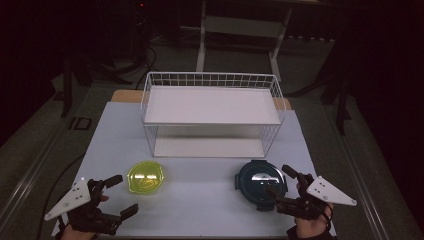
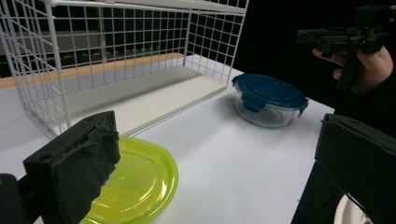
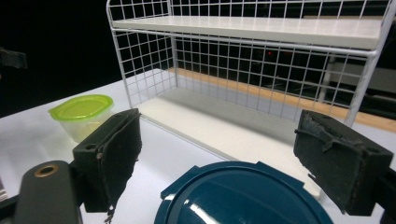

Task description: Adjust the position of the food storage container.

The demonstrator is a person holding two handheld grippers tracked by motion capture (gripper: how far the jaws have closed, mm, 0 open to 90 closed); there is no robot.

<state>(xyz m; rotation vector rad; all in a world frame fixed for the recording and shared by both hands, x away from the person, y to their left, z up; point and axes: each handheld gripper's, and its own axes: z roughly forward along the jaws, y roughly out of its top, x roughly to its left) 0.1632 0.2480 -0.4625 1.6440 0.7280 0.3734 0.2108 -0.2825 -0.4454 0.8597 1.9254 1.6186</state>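
Both pairs of tongs hang released over the near edge of the white table (image 1: 200, 200). The left gripper (image 1: 121, 195) has its jaws spread wide with nothing between them, just beside the clear container with the lime-green lid (image 1: 145, 177), which sits on the table's left front. The right gripper (image 1: 283, 184) stands equally open, its jaws straddling the near-right side of the round glass container with the dark blue clip lid (image 1: 261, 184); in the right gripper view the blue lid (image 3: 243, 198) lies low between the pads, which look apart from it.

There is wide bare tabletop between the two containers. Behind them stands the white wire rack with two shelves (image 1: 212, 115), its open front facing the person and its lower shelf level with the table. Beyond the back edge, dark floor and pale frame legs.

The left gripper view cuts off the green lid (image 2: 135, 182) behind its own jaw, and the far surroundings are too dim to read.
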